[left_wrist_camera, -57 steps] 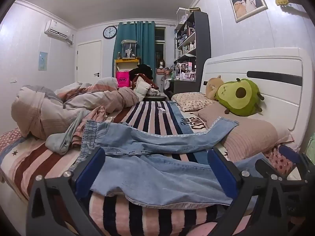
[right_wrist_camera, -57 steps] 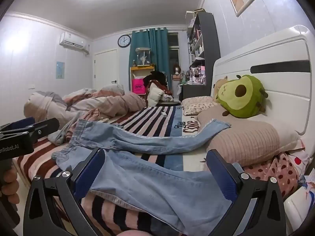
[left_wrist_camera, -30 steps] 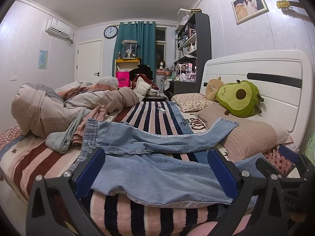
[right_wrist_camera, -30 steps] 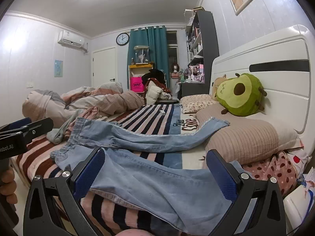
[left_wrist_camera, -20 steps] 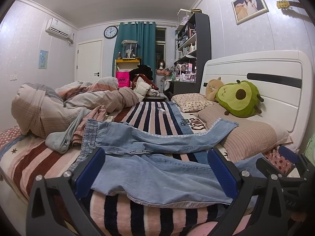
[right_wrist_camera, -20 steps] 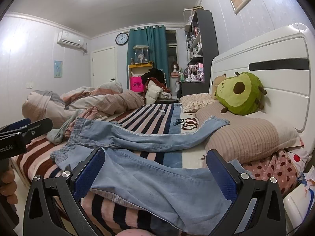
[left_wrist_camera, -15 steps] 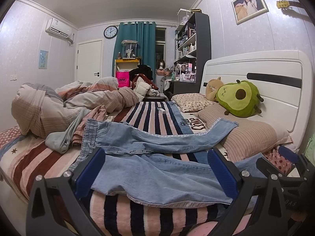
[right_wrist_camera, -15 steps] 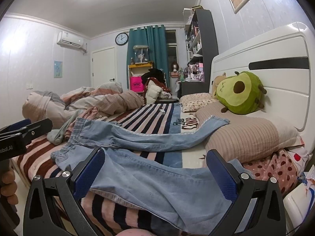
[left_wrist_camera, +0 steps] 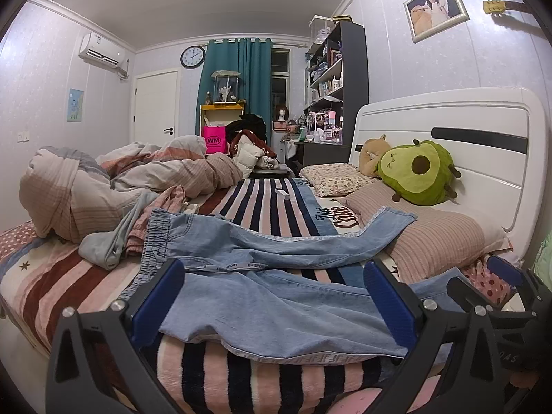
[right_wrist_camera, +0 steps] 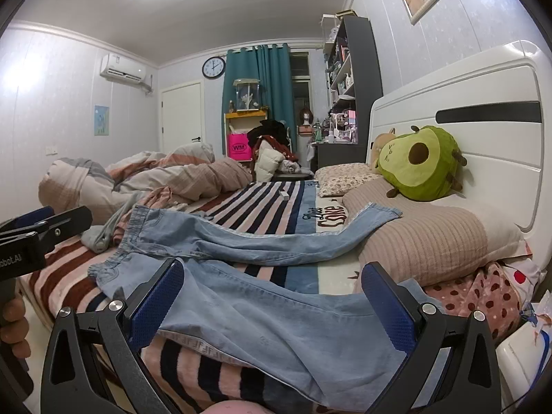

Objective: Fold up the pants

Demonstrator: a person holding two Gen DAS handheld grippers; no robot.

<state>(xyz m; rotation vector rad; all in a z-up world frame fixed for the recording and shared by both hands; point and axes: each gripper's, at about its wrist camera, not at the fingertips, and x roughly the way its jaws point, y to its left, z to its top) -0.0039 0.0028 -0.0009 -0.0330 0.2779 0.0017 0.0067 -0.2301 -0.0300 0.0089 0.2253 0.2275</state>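
Pale blue jeans (left_wrist_camera: 276, 293) lie spread flat on the striped blanket (left_wrist_camera: 265, 207) along the near edge of the bed. Elastic waistband sits toward the foot end, beside the heaped duvet (left_wrist_camera: 103, 186). The legs splay apart: the far leg runs up onto the ribbed pillow (left_wrist_camera: 438, 238) by the headboard, the near leg lies along the bed edge with its side seam hanging just over it. Probable reason for this layout: spread open so the legs can be matched one onto the other.

You hold both tools level, short of the bed edge, facing the near leg. Left gripper (left_wrist_camera: 276, 307) has its fingers wide apart with nothing between them. Right gripper (right_wrist_camera: 272, 310) is likewise spread and empty, and sits nearer the headboard end.

Judgement: no fold made yet. A likely first move is to pinch the near leg at its edge and carry it over the far leg. The pillow under the far cuff may hinder flat alignment.
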